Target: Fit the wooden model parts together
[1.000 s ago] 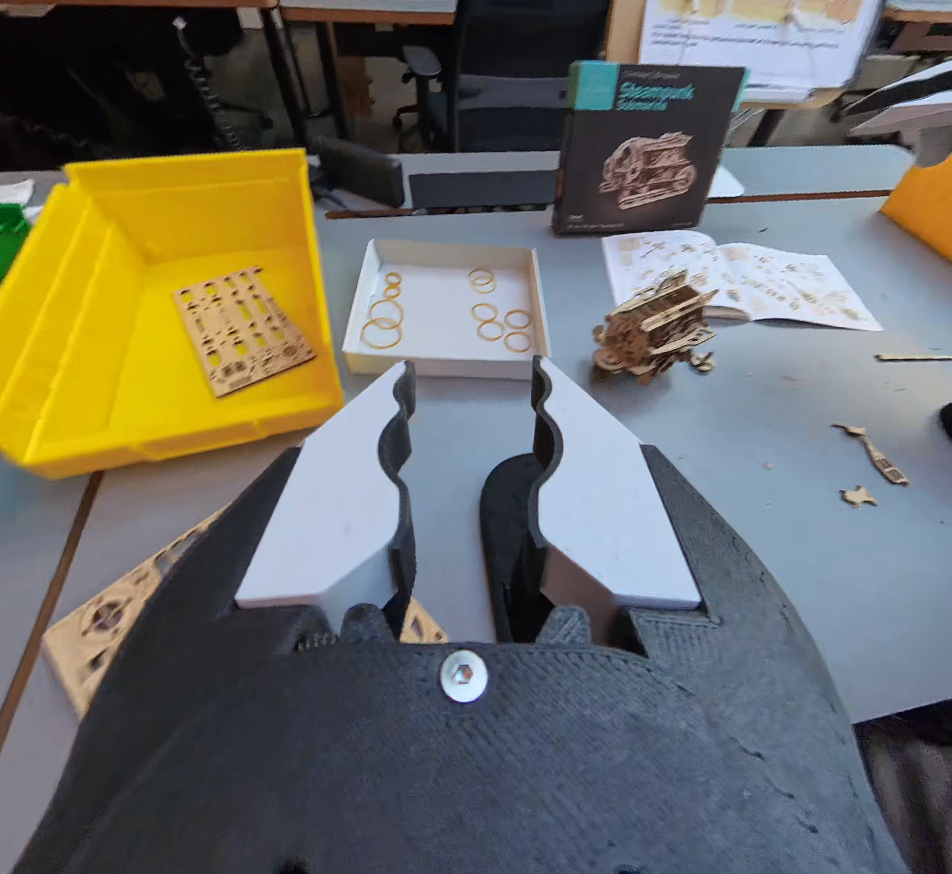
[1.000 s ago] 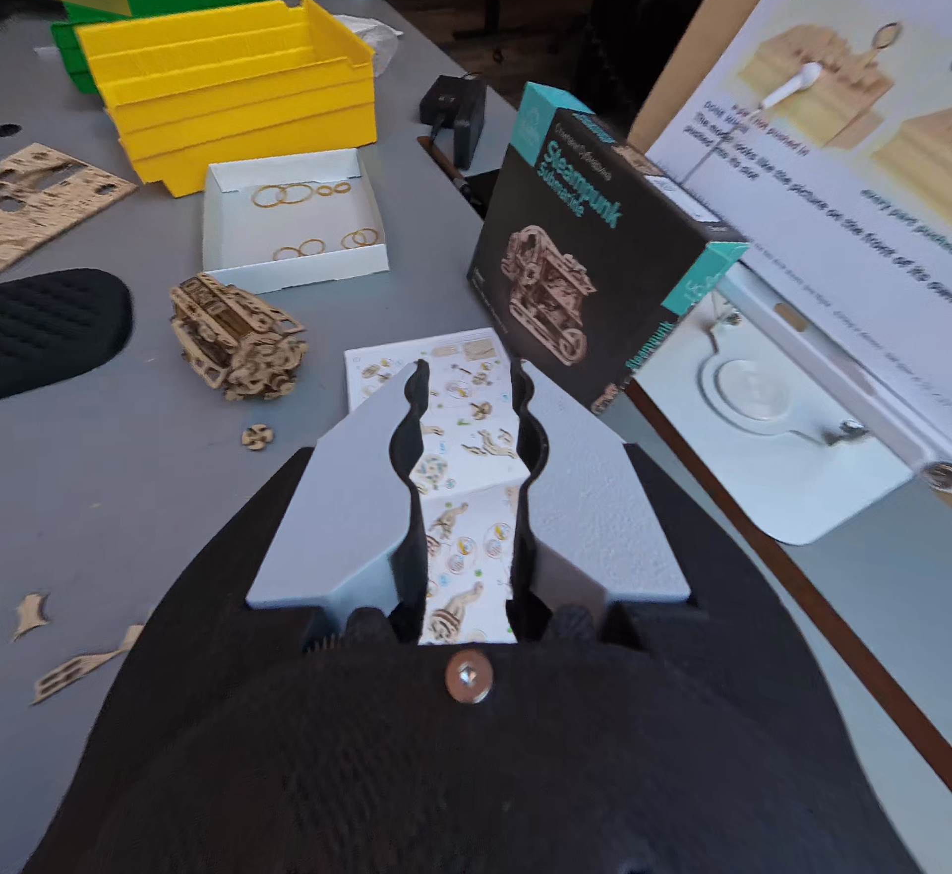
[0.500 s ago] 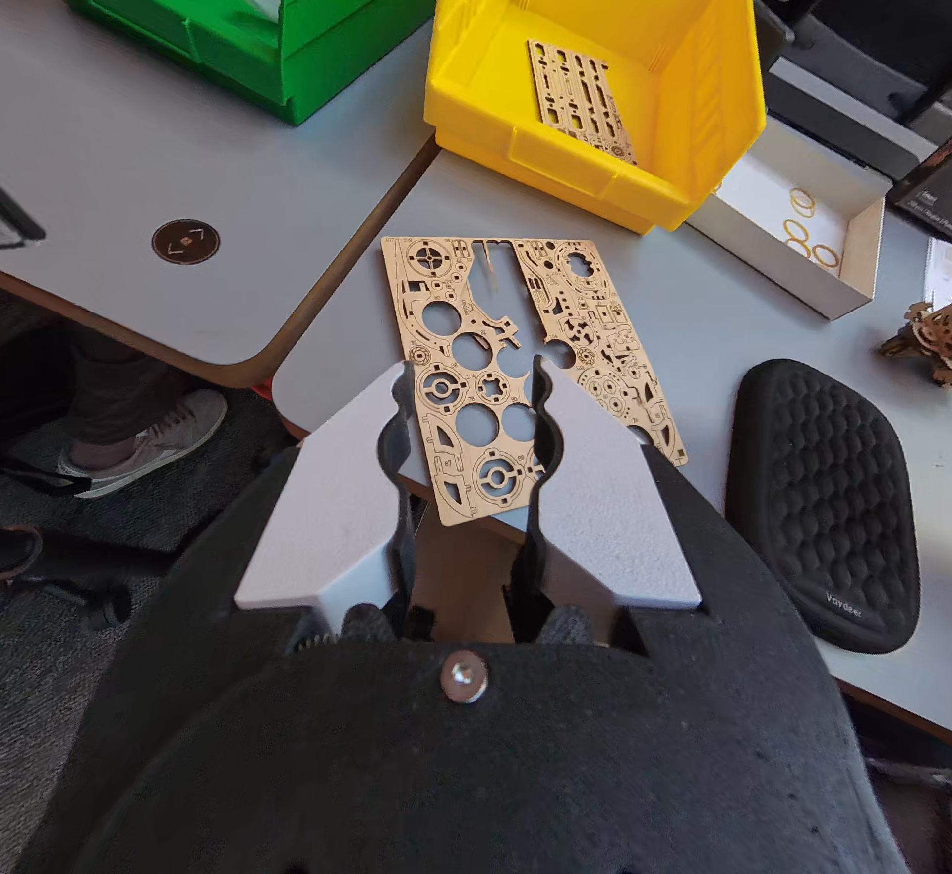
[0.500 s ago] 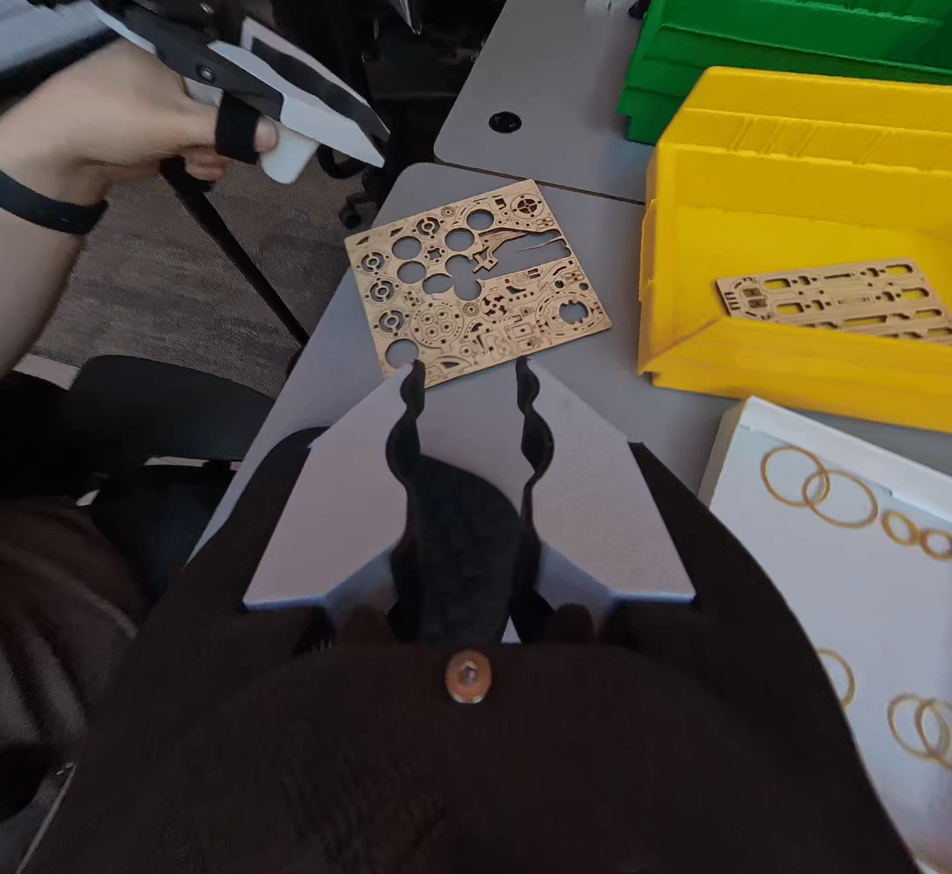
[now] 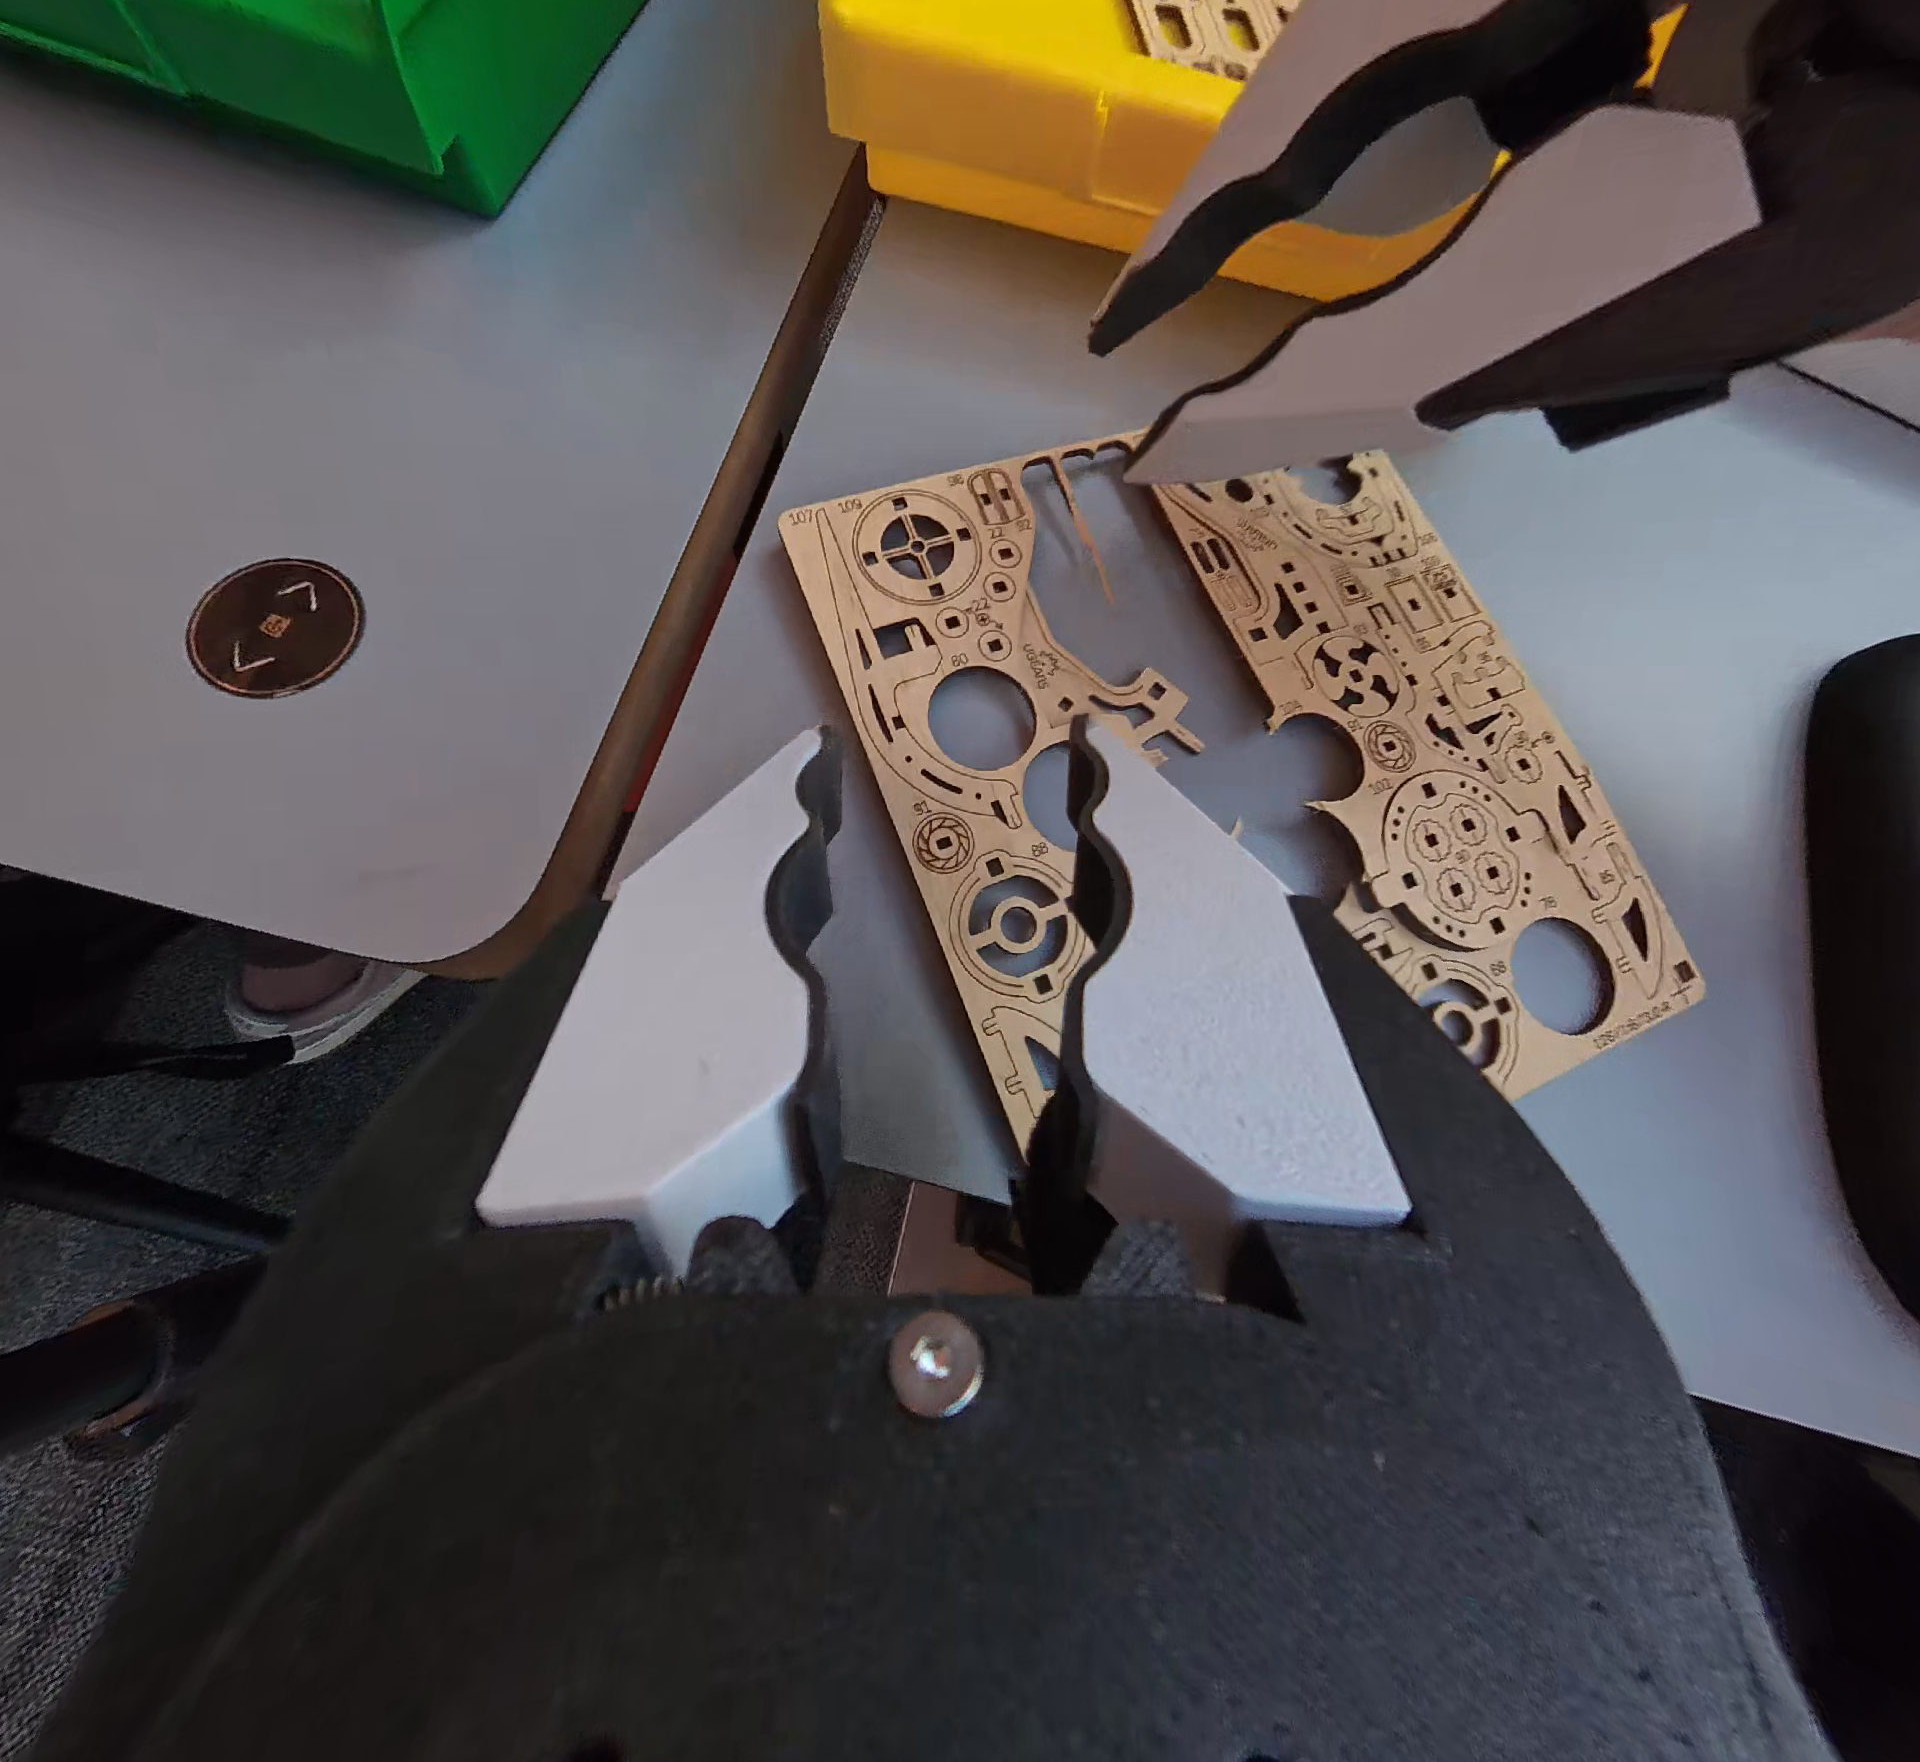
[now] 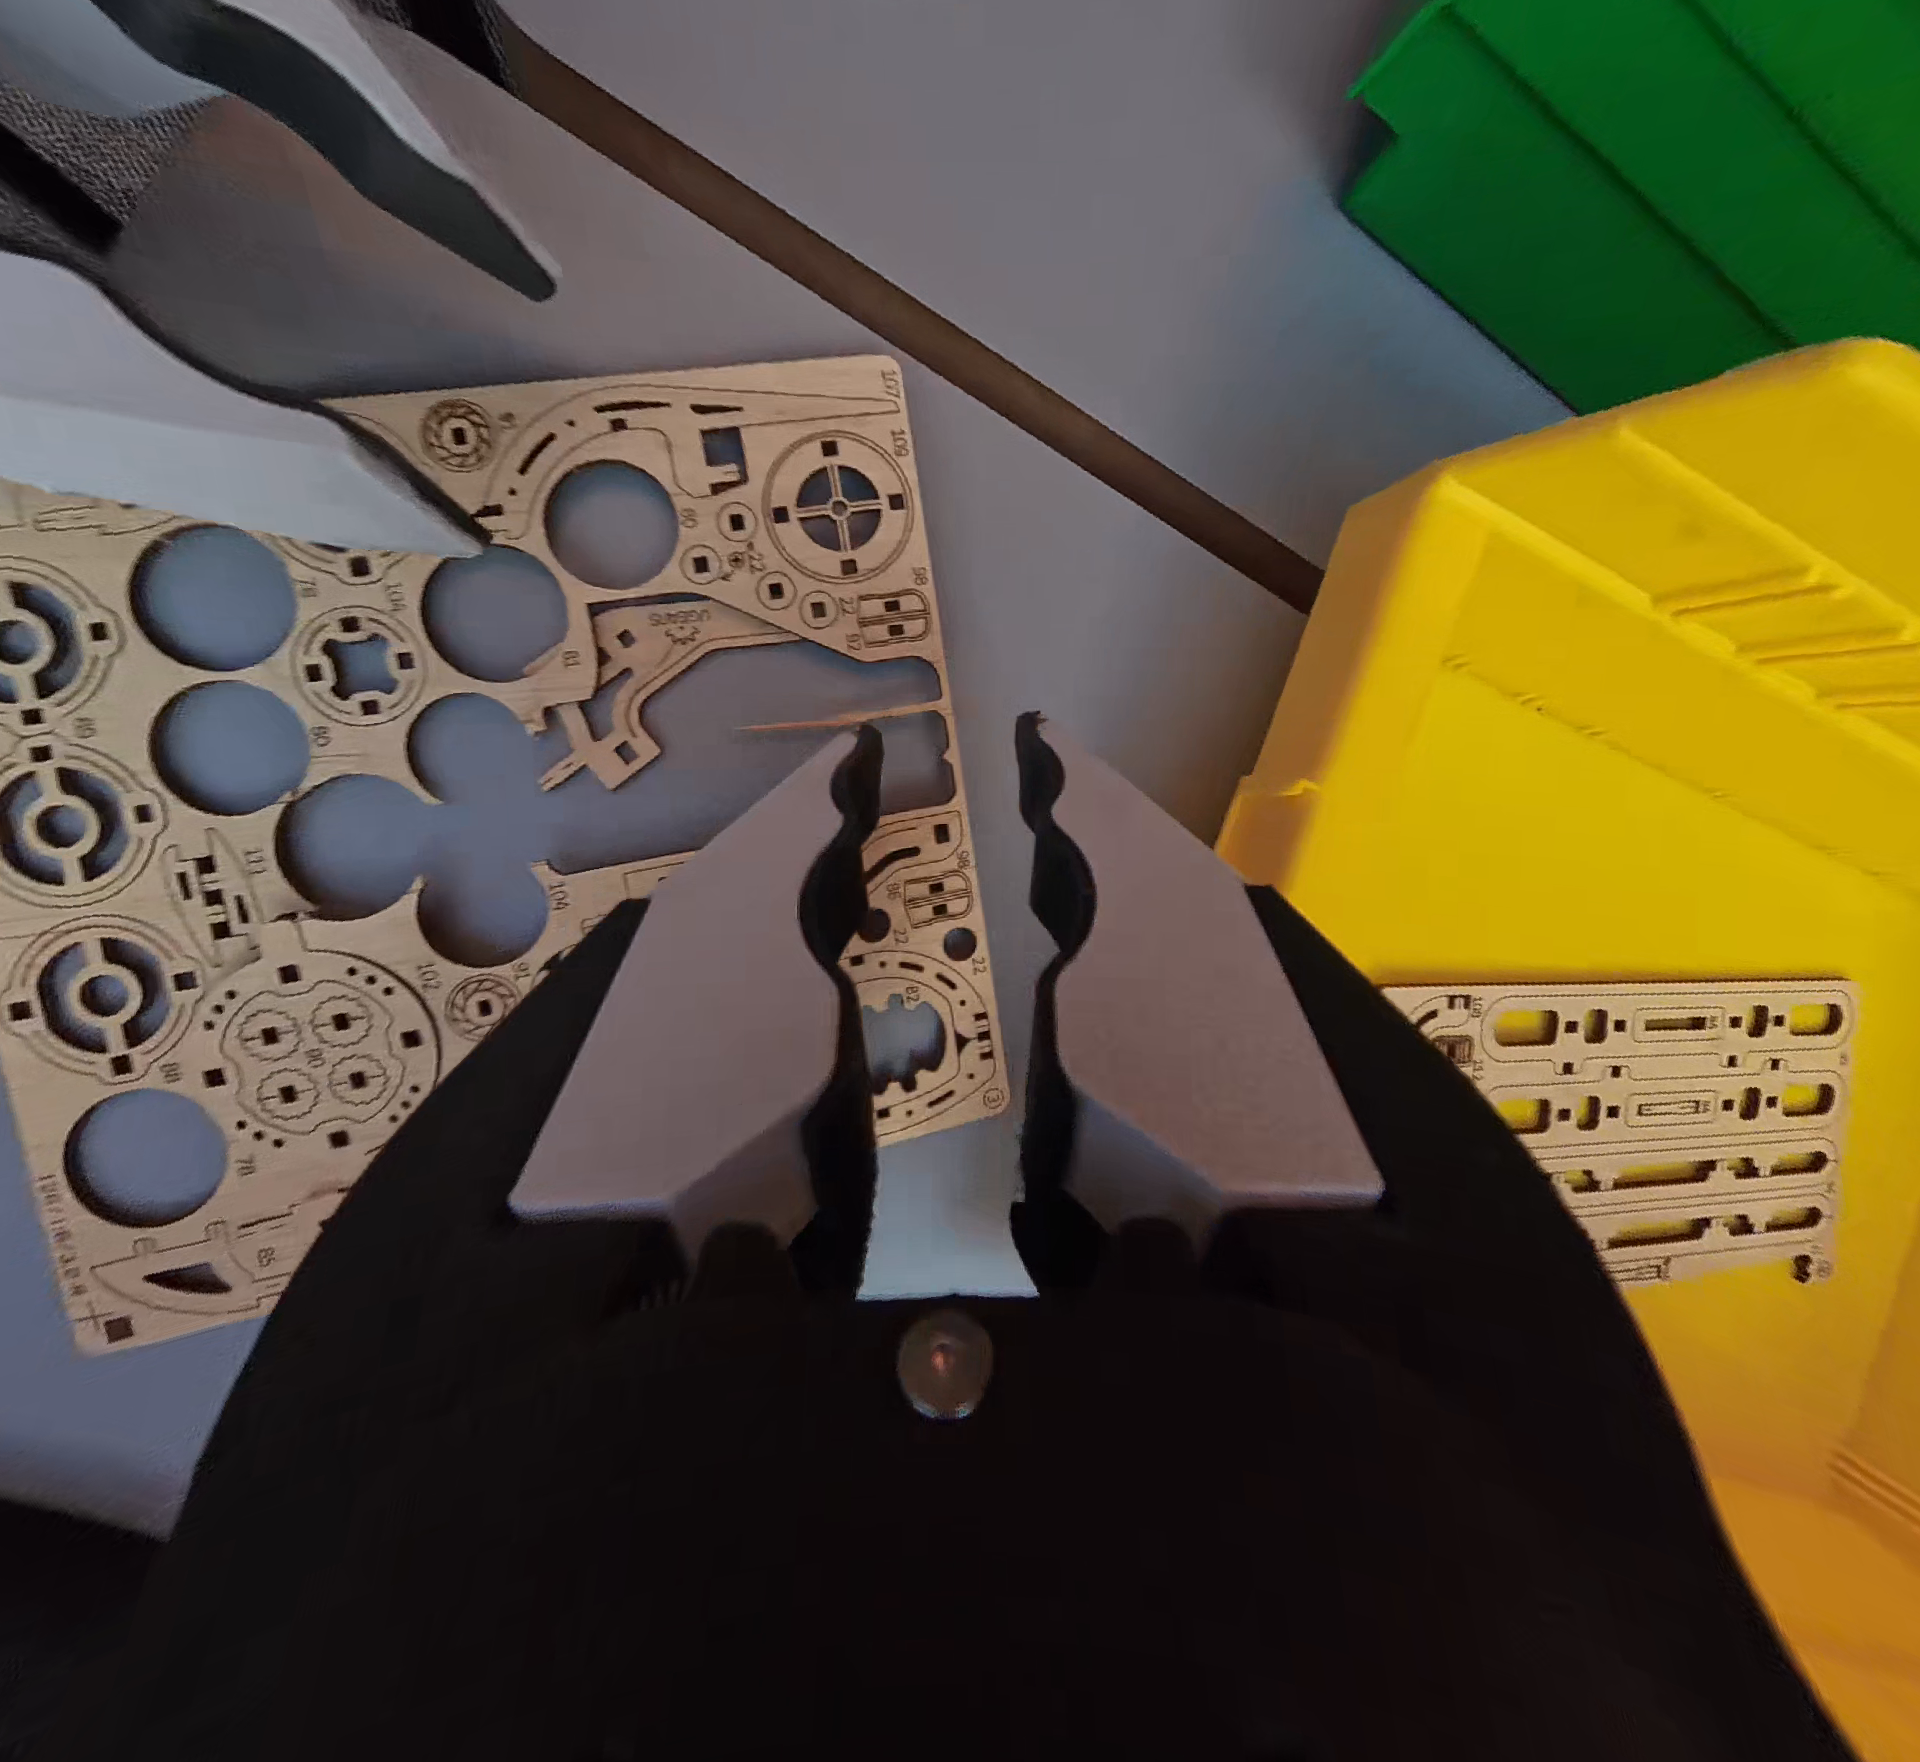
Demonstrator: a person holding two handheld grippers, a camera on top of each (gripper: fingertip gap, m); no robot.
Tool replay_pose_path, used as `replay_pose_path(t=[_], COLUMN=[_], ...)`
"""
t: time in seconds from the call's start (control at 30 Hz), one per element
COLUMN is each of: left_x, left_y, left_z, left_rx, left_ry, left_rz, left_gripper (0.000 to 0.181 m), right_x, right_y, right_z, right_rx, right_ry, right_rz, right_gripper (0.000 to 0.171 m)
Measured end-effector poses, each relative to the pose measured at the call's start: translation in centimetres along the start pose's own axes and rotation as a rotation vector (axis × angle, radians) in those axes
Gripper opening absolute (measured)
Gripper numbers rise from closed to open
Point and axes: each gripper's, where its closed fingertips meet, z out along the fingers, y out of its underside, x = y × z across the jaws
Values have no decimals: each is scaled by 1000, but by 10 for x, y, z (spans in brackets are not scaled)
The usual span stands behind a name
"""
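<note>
Everything here sits around the wooden parts sheet [image 5: 1226, 777], a flat laser-cut board lying on the grey table [image 5: 416, 382] close to its front edge, with a bunch of round holes where pieces are already punched out. The left gripper [image 5: 951, 736] hangs over the sheet's near-left edge, jaws apart at a medium gap and nothing between them, just sheet and table showing through. The right gripper [image 6: 940, 725] comes at the sheet from the far side, jaws also parted and empty, its tips over the sheet's far edge; whether they touch the wood can't be told. In the left wrist view 1 of its fingers [image 5: 1351, 372] covers the sheet's top edge. Just beyond the sheet is a yellow bin [image 6: 1558, 777] with a second wooden sheet [image 6: 1642, 1120] lying inside. Past that, a green bin [image 6: 1662, 102]. A black padded rest [image 5: 1860, 933] lies right of the sheet, close by
</note>
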Motion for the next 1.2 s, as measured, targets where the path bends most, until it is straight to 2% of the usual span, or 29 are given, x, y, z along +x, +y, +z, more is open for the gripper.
replay_pose_path(t=[0.17, 0.27, 0.43, 0.7, 0.77, 0.87, 1.2], left_x=[-1, -5, -5, -5, -4, -1, 21], left_y=[13, 19, 18, 20, 20, 21, 27], left_z=[9, 10, 10, 9, 9, 8, 6], left_rx=[-27, -30, -5, 6, 10, 7, 2], left_ry=[7, -2, 22, 16, 17, 33, 84], left_rz=[0, 1, -22, -6, -5, 2, 17], left_gripper=[43, 43, 41, 38, 37, 33, 28], right_x=[-4, 0, -4, -4, -4, -1, -5], right_y=[6, 7, 7, 10, 19, 22, 33], right_z=[18, 22, 23, 17, 18, 18, 10], right_rx=[-86, -122, -156, -191, -239, -242, -229], right_ry=[-118, -91, -149, -176, -173, -161, -89], right_rz=[80, 73, 123, 69, 53, 36, 15], right_gripper=[28, 27, 22, 21, 20, 4, 3])
